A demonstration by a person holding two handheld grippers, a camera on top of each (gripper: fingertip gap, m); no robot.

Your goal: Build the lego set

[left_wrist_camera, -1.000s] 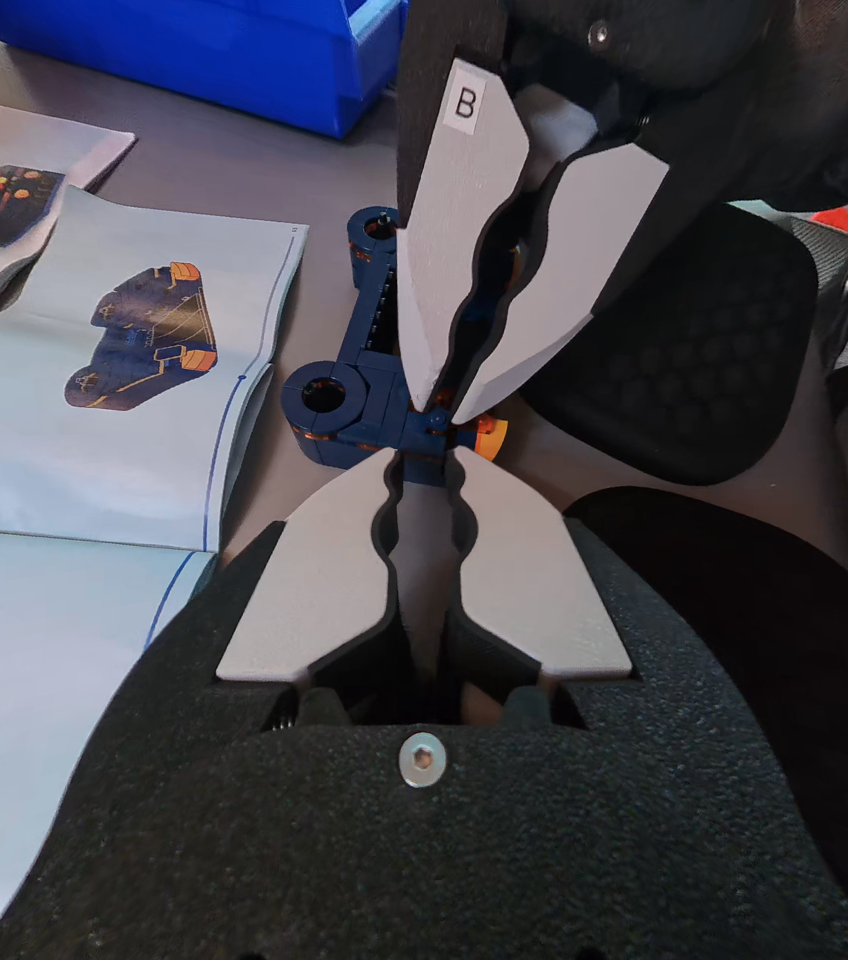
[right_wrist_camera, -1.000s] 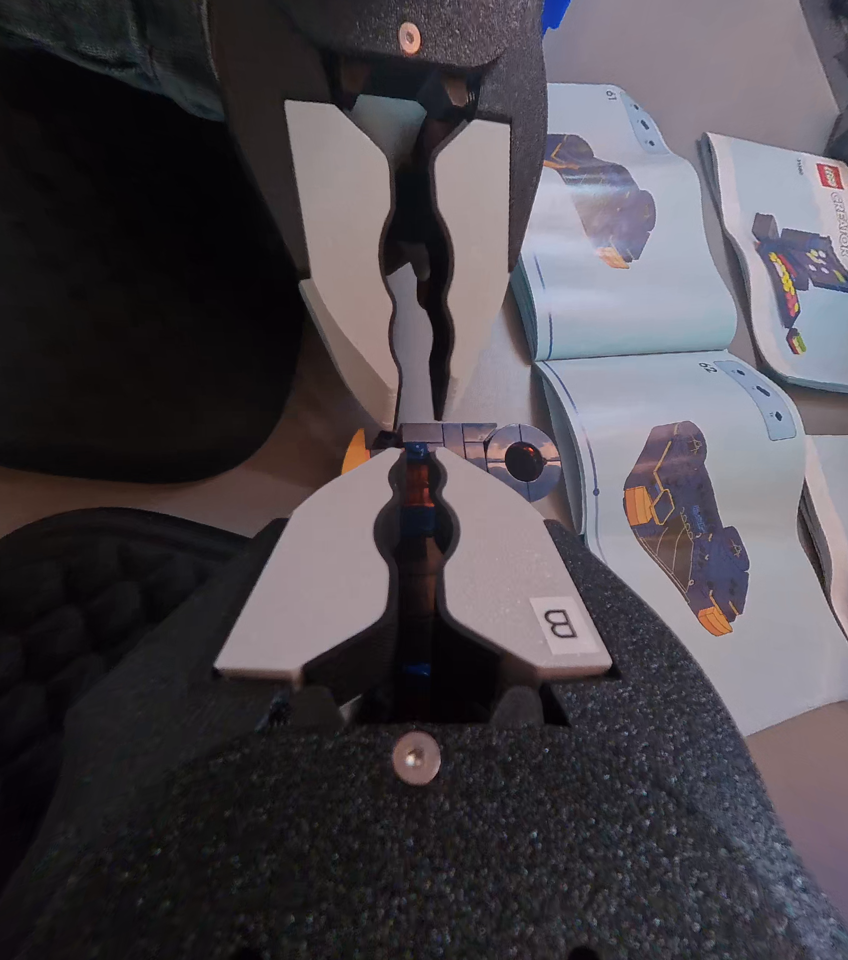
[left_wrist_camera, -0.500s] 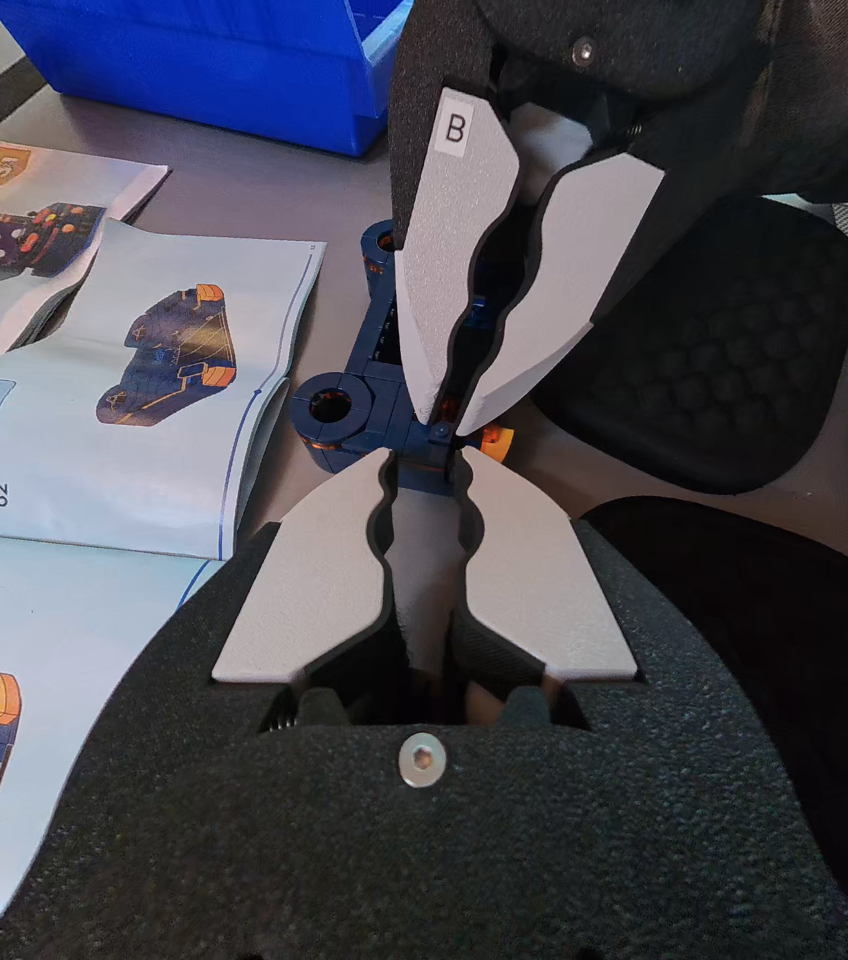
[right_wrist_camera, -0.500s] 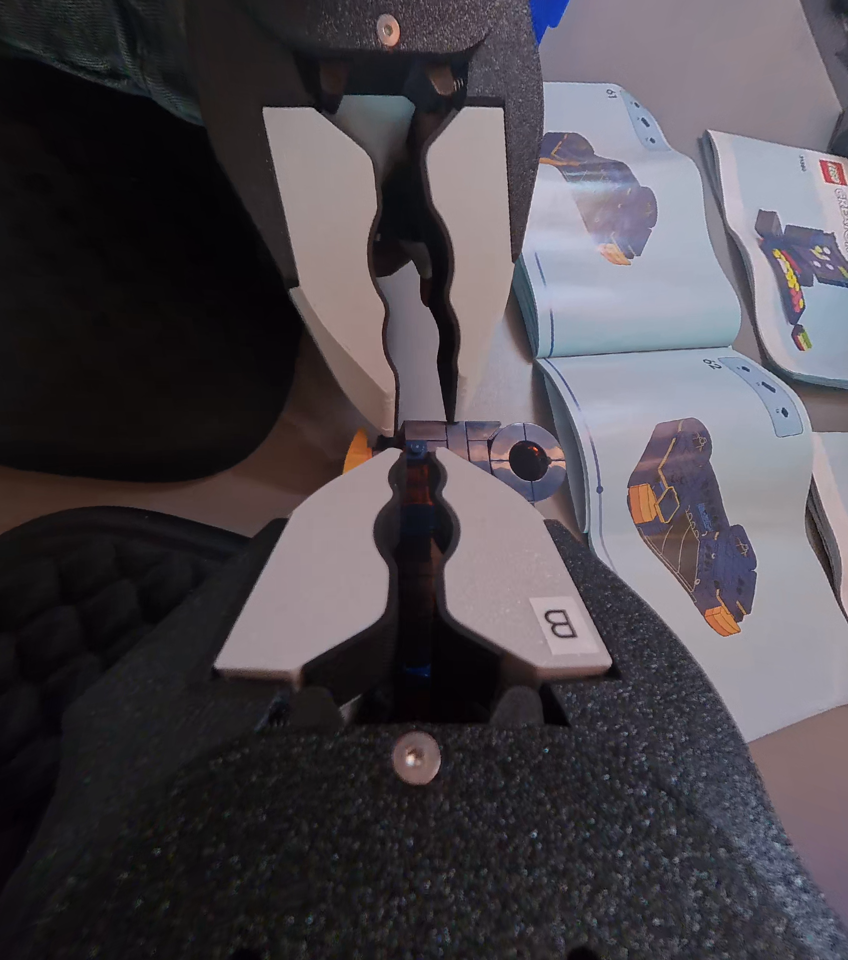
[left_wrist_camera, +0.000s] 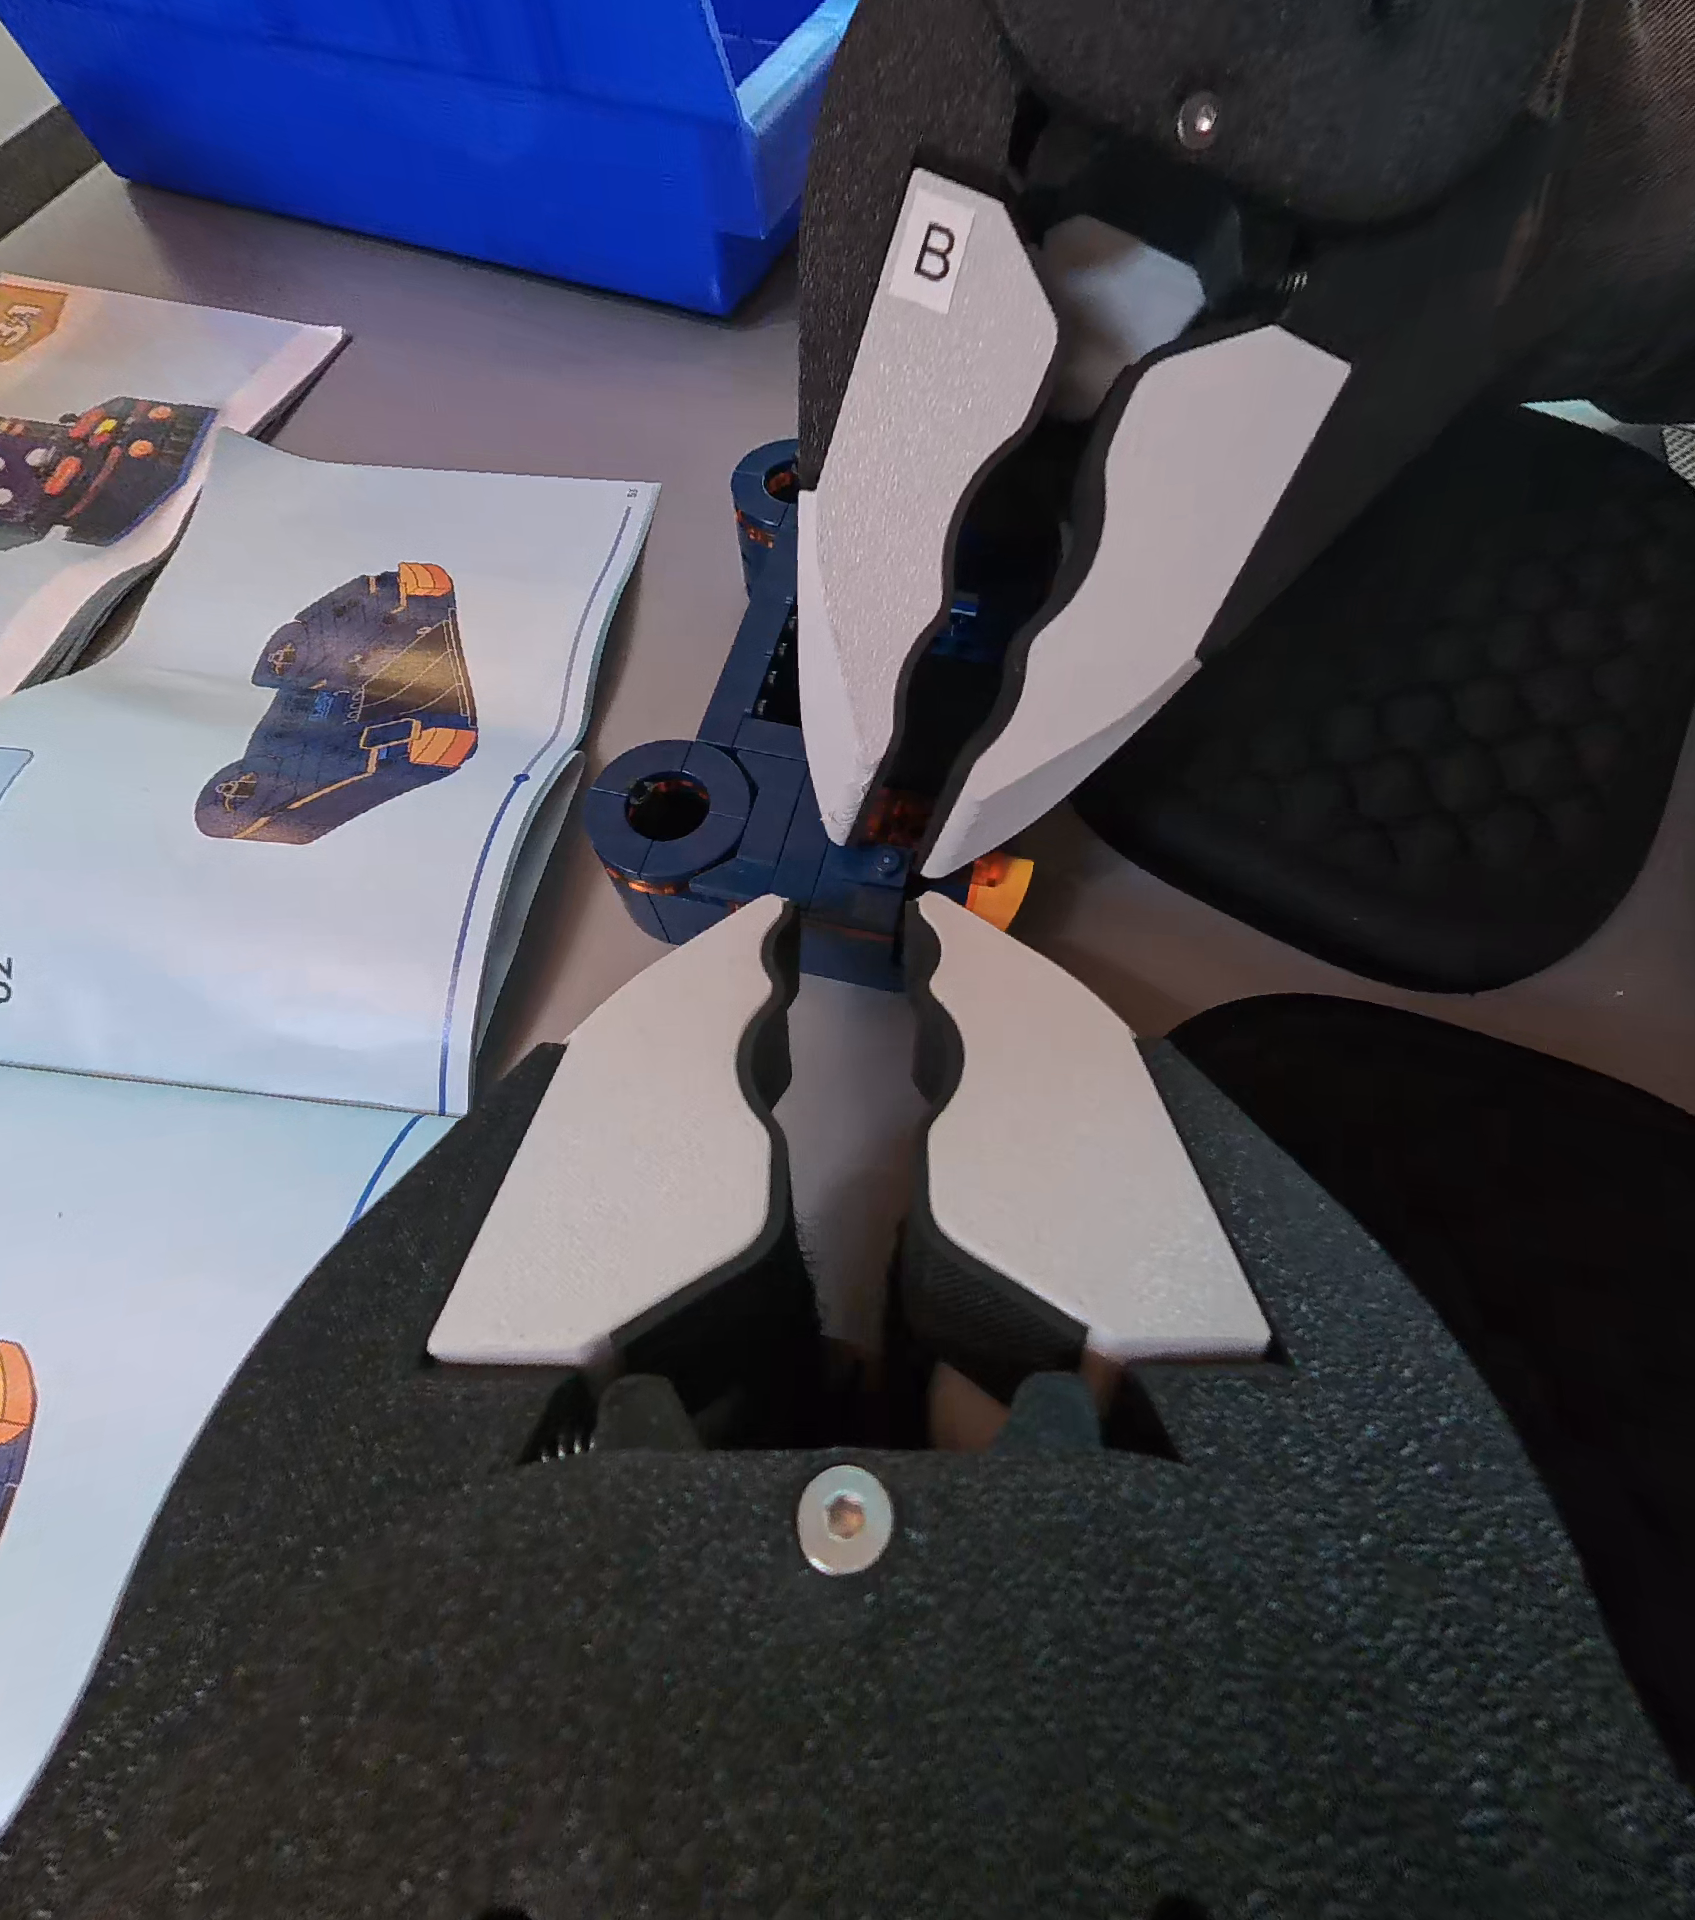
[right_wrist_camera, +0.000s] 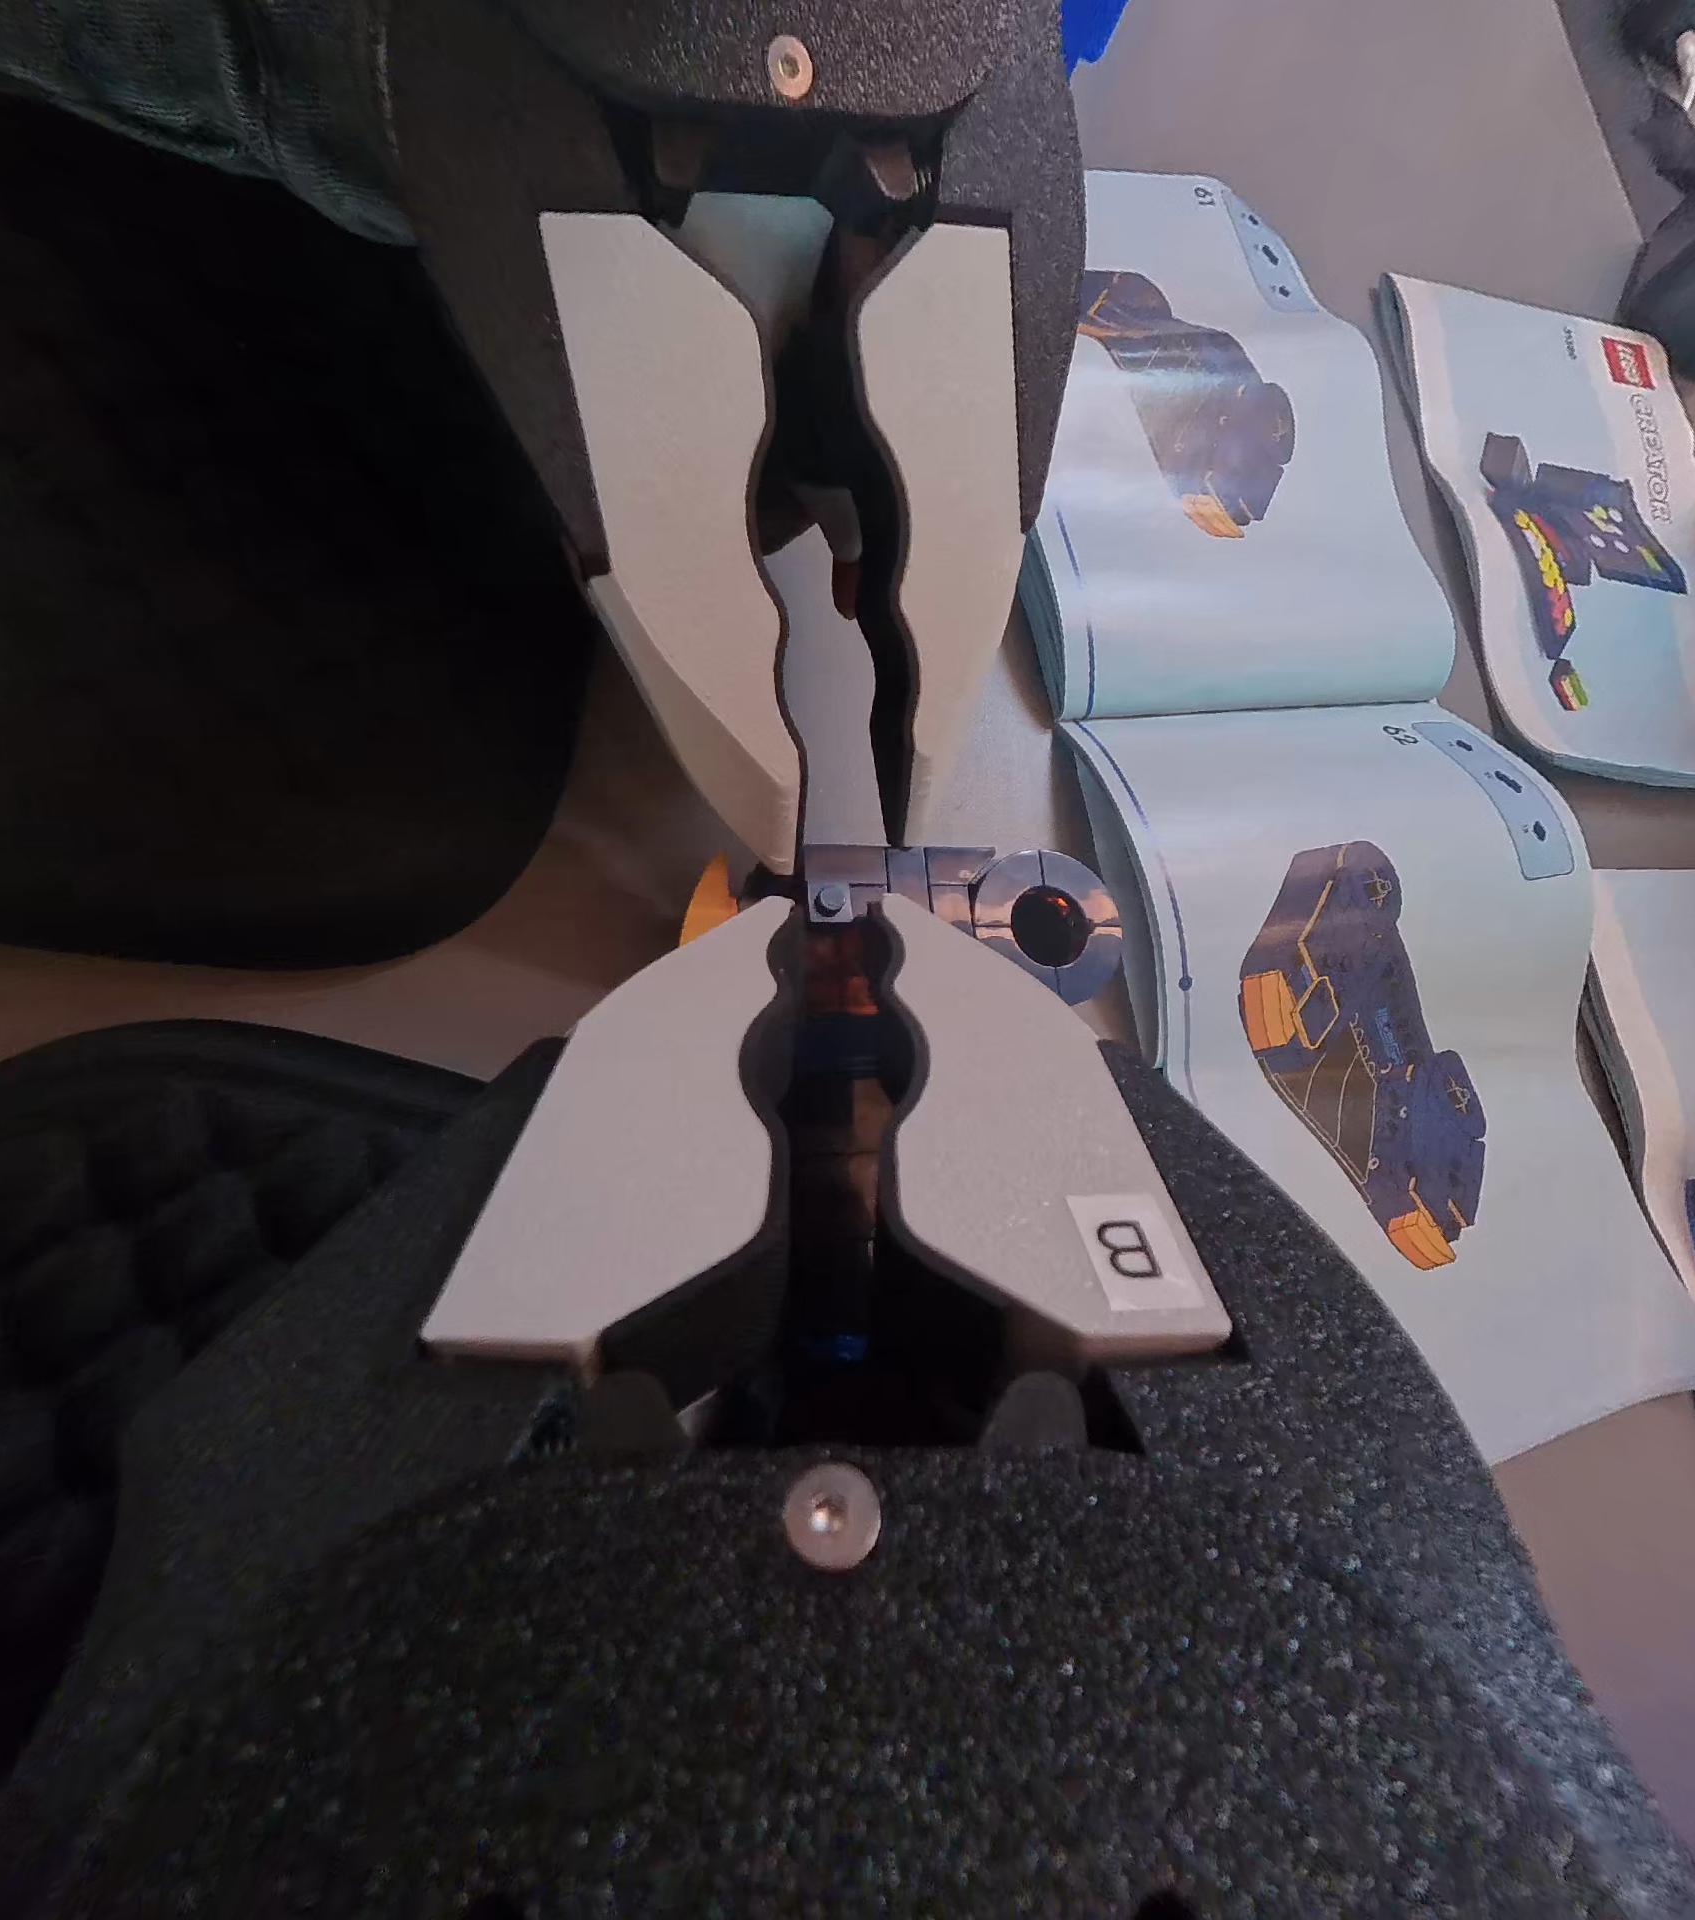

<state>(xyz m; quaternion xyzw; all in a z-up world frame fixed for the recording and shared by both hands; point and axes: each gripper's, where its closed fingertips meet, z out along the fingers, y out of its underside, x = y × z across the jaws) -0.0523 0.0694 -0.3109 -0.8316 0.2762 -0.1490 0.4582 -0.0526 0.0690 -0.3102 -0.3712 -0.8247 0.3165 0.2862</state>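
I hold the dark blue lego model (left_wrist_camera: 801, 831) between my two grippers, just above the grey table (left_wrist_camera: 510, 353). My left gripper (left_wrist_camera: 848, 914) comes at it from the near side, fingers pinching the model's near end — a narrow gap between them filled by the blue block. My right gripper (left_wrist_camera: 890, 847) reaches in from the far side, tips tilted down, fingers pinched on the model's middle, where an orange-brown piece shows between them. In the right wrist view, my right gripper (right_wrist_camera: 827, 914) has the model (right_wrist_camera: 936, 883) running back between its fingers, while the left gripper (right_wrist_camera: 848, 842) meets it tip to tip. An open instruction booklet (left_wrist_camera: 303, 748) lies just left of the model — a blue bin (left_wrist_camera: 469, 135) sits farther back. A black cushion (left_wrist_camera: 1445, 727) lies to the right.
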